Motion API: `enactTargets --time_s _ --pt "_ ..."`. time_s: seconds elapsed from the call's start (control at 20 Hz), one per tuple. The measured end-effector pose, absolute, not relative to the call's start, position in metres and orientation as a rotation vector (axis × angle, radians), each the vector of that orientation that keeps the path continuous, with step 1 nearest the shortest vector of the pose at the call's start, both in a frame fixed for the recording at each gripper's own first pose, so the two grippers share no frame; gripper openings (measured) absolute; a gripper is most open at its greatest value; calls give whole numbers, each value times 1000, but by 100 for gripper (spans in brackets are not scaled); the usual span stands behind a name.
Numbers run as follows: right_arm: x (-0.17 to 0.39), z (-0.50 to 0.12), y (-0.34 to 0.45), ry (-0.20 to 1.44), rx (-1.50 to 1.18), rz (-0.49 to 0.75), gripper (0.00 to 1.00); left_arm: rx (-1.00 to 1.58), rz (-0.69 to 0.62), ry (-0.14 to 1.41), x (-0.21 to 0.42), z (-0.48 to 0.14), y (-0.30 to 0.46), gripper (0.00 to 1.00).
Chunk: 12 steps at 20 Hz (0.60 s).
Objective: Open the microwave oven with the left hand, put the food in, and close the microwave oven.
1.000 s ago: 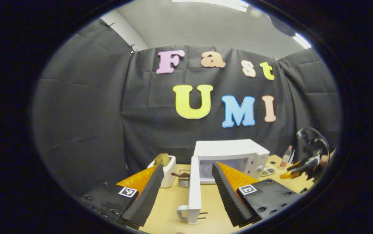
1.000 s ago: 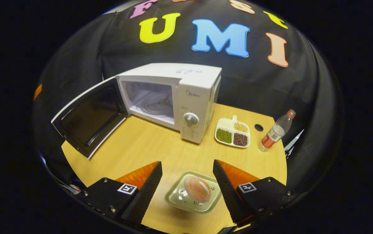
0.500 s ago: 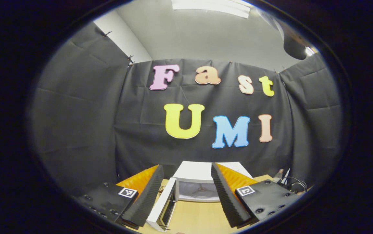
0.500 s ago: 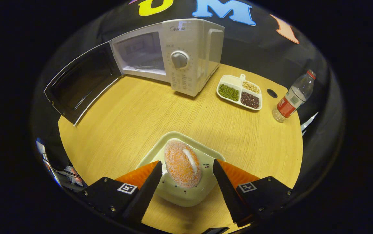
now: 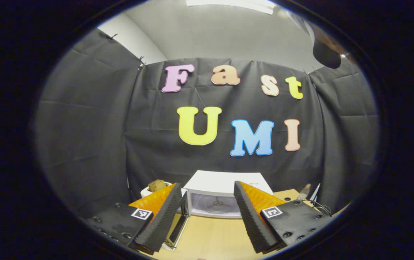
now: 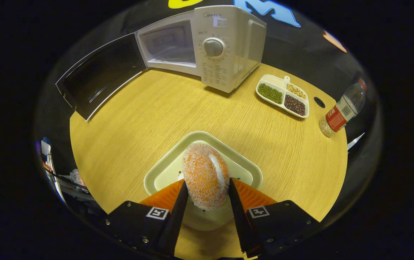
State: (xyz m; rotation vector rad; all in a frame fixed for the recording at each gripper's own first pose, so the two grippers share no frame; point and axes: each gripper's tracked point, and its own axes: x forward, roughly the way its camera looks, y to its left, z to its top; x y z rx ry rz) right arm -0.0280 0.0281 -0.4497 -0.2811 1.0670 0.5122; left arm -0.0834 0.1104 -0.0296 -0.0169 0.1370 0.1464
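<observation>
Right gripper view: your right gripper (image 6: 205, 202) is closed around the food (image 6: 205, 176), an orange, sugar-coated bun, with one finger pressing on each side of it. The bun lies in a pale green tray (image 6: 163, 172) that sits on the round wooden table (image 6: 138, 122), at the near edge. Farther back on the table stands the white microwave (image 6: 225, 50), its door (image 6: 100, 76) swung wide to the left so that the cavity faces you. Just right of the microwave lies a white divided dish (image 6: 283, 96) holding green, pale and dark beans in separate sections. A plastic bottle (image 6: 342, 108) with a red label stands near the table's right edge, beyond the dish.

Left gripper view: your left gripper (image 5: 205, 218) is released, its fingers spread apart and holding nothing, raised above the table (image 5: 210, 238). Between the fingers you see the microwave (image 5: 225, 193) head-on with its cavity exposed and the door (image 5: 178, 225) hanging open at lower left. A white toaster (image 5: 147, 190) with a brown slice in it stands left of the microwave, partly hidden behind your left finger.
</observation>
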Motion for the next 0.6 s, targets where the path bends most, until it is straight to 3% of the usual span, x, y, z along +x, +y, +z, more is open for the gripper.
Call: enactTargets --time_s 0.2,0.45,0.55,0.6 --pt "-20 -412 31 944 -417 505 66 -40 112 120 -79 -29 101 95" --pt "4 -346 57 658 -668 459 65 -35 65 86 -69 -18 112 95" --pt "19 -321 75 529 -743 432 50 -15 68 71 -77 -12 123 95" --pt "21 -315 88 493 -776 441 50 -12 72 67 -80 -11 129 95"
